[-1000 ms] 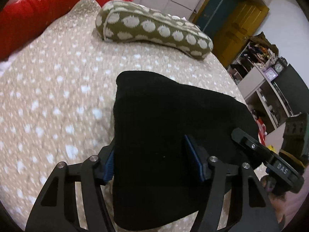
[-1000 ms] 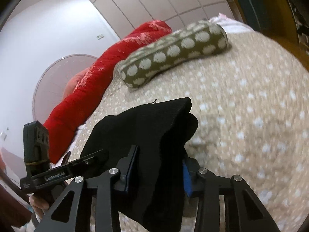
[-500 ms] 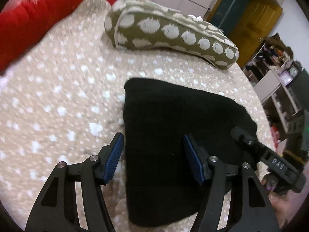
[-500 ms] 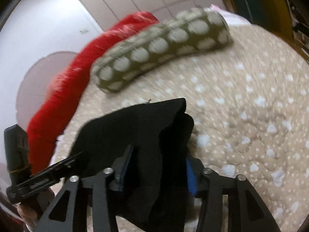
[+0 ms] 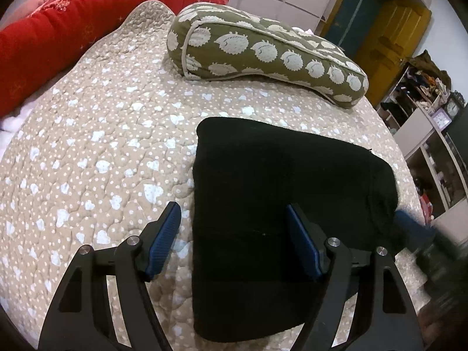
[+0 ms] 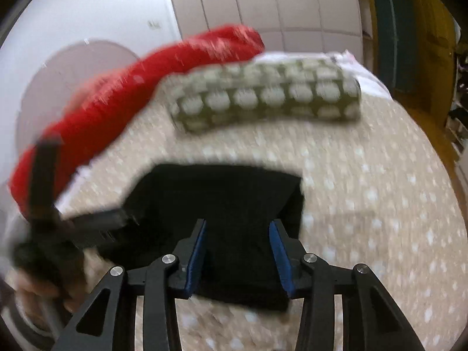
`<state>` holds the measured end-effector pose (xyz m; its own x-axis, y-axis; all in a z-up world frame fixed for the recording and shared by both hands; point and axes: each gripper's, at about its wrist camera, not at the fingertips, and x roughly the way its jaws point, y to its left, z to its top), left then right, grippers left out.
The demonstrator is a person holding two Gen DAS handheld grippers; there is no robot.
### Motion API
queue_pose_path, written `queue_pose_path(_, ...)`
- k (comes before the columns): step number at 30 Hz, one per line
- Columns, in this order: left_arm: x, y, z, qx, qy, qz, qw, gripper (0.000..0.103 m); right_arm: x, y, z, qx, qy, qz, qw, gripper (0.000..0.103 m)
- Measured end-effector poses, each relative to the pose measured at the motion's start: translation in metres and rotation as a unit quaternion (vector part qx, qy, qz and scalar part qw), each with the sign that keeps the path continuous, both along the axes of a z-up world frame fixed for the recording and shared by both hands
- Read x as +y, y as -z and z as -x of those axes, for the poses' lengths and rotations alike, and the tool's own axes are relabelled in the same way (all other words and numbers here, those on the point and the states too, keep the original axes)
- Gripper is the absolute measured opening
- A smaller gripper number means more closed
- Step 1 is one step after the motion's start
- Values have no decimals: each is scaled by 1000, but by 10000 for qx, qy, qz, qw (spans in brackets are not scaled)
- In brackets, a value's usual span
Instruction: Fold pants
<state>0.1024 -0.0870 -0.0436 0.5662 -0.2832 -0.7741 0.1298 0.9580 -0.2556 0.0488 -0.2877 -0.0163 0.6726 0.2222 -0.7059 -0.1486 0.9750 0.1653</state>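
Note:
The black pants (image 5: 278, 199) lie folded in a thick rectangle on the beige quilted bed (image 5: 96, 152). My left gripper (image 5: 234, 234) is open, its blue pads standing apart over the near left part of the fold, holding nothing. In the blurred right wrist view the pants (image 6: 228, 199) lie flat, and my right gripper (image 6: 238, 248) is open above their near edge with the pads apart. The right gripper shows as a dark blur at the right edge of the left wrist view (image 5: 433, 251).
An olive pillow with white hedgehogs (image 5: 263, 55) lies across the bed behind the pants. A red blanket (image 5: 73, 29) runs along the far left. Shelves (image 5: 430, 122) and a yellow door (image 5: 389, 35) stand to the right of the bed.
Both grippers have let go of the pants and opened. The raised fold has dropped flat on the bed. The right gripper is swinging, so its view is blurred.

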Motion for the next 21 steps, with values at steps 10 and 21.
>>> queue_pose_path(10,-9,-11,15,-194,-33,-477,9987,78,-9,-9,6,-155,202,-486,9985,42)
queue_pose_path(21,-1,-27,51,-564,-238,-871,9943,78,0,16,-57,252,617,-59,9978,43)
